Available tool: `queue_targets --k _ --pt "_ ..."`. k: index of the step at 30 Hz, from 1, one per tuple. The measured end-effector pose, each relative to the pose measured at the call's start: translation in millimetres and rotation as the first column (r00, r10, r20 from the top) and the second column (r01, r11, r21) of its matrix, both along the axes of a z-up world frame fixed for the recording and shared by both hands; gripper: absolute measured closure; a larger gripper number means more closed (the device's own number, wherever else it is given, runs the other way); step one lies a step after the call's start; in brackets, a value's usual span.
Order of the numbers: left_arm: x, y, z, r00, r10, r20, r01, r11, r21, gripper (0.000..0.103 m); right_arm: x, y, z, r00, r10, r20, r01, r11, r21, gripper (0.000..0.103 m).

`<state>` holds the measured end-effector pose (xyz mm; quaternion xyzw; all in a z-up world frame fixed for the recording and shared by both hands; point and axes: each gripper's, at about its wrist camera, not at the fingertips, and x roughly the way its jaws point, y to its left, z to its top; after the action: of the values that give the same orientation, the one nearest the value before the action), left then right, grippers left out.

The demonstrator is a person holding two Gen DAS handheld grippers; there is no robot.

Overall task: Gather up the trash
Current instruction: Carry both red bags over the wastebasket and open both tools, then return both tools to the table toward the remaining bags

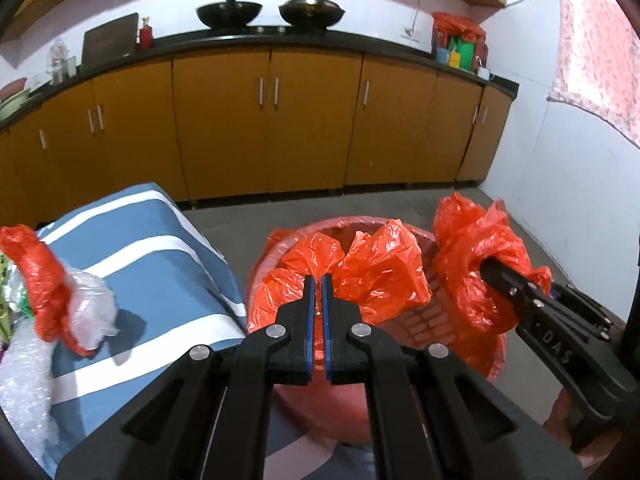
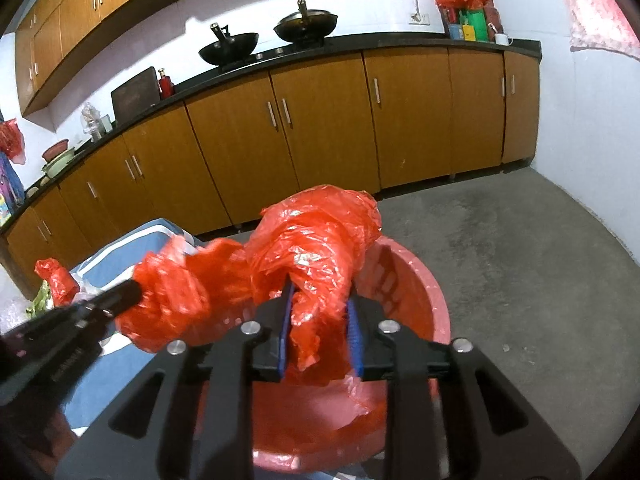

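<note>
Bag: the red plastic bag (image 2: 312, 232) lines the pink basket (image 2: 416, 280) on the floor; thin, crinkly, light and slippery, best pinched at bunched edges.
Left hand-held gripper (image 1: 318, 284): clenched on the bag's near edge.
Right hand-held gripper (image 2: 320, 304): grasping a gathered fold of the bag.
Nearby: more crumpled plastic scraps (image 1: 80, 304) on the striped surface (image 1: 168, 264).

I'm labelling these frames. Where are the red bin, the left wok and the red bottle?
red bin (image 2: 416, 276), right wrist view, far rim.
left wok (image 1: 229, 14), left wrist view, bowl front.
red bottle (image 1: 145, 36), left wrist view, body.
</note>
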<state>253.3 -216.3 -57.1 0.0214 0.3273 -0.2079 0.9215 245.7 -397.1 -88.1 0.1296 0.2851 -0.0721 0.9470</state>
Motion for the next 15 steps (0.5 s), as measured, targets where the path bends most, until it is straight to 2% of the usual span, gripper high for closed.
queue_targets --k 2,8,13,15 --pt "5 -2 -6 1.0 0.002 -0.03 -0.002 1.0 -0.007 0.099 2 -4 0 1.0 -0.002 0.006 0.002 1.0 0.005 0.072" --pt "11 7 -14 0.997 0.03 -0.065 -0.031 0.999 -0.027 0.077 -4 -14 -7 1.0 -0.008 0.007 0.008 0.999 0.032 0.065" --pt "4 18 -10 0.997 0.049 -0.054 -0.051 0.998 -0.035 0.076 -10 -5 -8 1.0 0.011 0.006 -0.011 1.0 0.011 0.062" --pt "-3 25 -4 0.998 0.061 -0.025 -0.062 0.998 -0.031 0.074 -12 -1 -5 1.0 0.017 0.012 -0.017 1.0 -0.003 0.061"
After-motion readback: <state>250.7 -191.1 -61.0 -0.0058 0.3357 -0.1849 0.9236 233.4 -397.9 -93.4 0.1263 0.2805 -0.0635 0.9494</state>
